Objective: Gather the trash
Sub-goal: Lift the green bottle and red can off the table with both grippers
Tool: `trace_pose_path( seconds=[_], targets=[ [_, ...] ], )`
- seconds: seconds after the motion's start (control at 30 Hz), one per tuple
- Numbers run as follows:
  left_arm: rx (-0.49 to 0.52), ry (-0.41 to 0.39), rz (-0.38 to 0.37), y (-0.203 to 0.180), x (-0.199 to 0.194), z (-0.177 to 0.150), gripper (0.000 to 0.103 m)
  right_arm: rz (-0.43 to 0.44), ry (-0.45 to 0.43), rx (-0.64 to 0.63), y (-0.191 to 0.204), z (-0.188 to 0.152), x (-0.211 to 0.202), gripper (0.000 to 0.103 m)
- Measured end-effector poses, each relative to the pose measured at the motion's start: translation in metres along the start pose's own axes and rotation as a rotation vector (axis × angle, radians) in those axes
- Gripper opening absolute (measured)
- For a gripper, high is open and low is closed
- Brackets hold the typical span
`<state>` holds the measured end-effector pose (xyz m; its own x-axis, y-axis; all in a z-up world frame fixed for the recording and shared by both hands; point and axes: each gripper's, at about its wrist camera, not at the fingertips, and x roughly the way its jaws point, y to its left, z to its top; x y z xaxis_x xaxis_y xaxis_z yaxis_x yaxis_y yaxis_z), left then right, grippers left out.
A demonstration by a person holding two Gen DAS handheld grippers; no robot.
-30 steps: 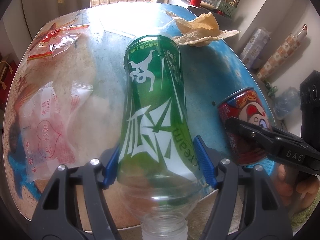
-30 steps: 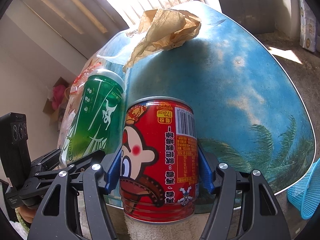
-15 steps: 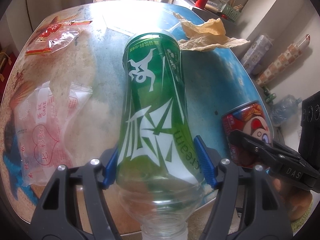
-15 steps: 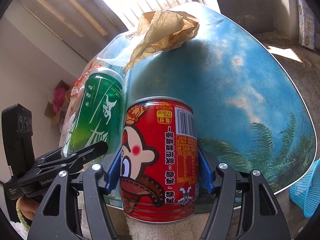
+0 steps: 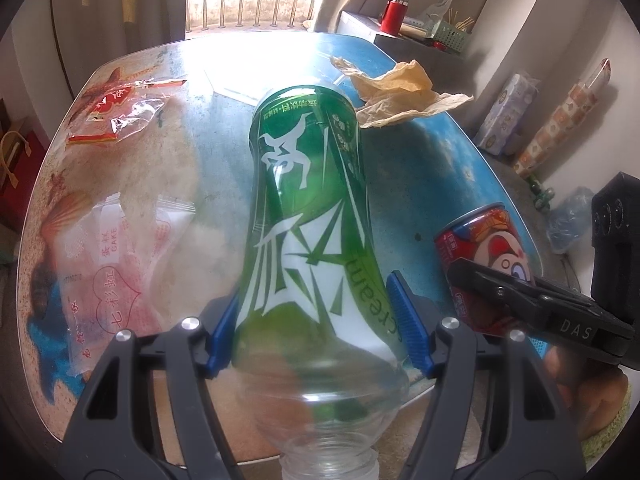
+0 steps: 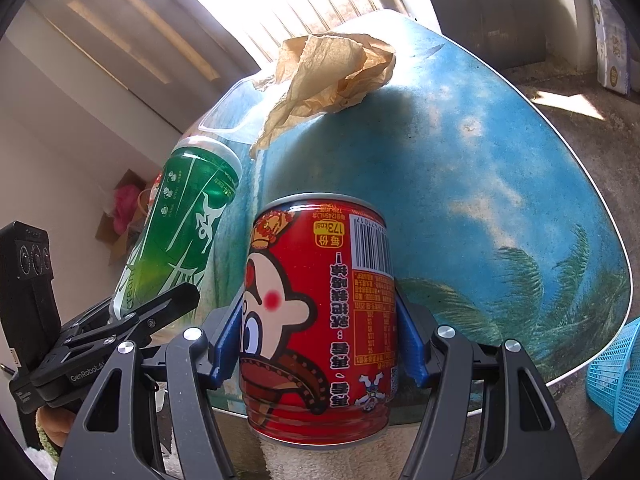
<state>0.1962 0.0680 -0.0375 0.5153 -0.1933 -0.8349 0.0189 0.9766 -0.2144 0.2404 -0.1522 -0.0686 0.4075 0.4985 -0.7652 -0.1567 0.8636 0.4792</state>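
My left gripper (image 5: 318, 324) is shut on a green-labelled plastic bottle (image 5: 308, 216), neck toward the camera, held above the table (image 5: 224, 80). My right gripper (image 6: 318, 340) is shut on a red drink can (image 6: 316, 320) with a cartoon face, held above the table's near edge. Each shows in the other's view: the can (image 5: 486, 248) at the right, the bottle (image 6: 188, 224) at the left. Crumpled brown paper (image 5: 400, 96) lies at the table's far right, also in the right wrist view (image 6: 328, 76). Clear wrappers with red print lie at the left (image 5: 116, 112) and near left (image 5: 116, 276).
A blue mesh basket (image 6: 616, 376) stands on the floor off the table's right edge. A clear plastic lid (image 6: 236, 116) lies beside the brown paper. A grey cabinet (image 5: 400, 40) with a red flask stands behind the table. Boxes (image 5: 504, 120) lean against the right wall.
The left gripper with the bottle has risen and pulled back, so more of the table and window shows. The right gripper with the can has hardly moved.
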Motion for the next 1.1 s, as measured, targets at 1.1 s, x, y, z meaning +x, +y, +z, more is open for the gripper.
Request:
trace_pose_path(
  seconds=[1.1],
  targets=[
    [0.038, -0.111, 0.012, -0.005, -0.057, -0.008, 0.064, 0.034, -0.035, -0.032, 0.020, -0.006, -0.025, 0.064]
  ],
)
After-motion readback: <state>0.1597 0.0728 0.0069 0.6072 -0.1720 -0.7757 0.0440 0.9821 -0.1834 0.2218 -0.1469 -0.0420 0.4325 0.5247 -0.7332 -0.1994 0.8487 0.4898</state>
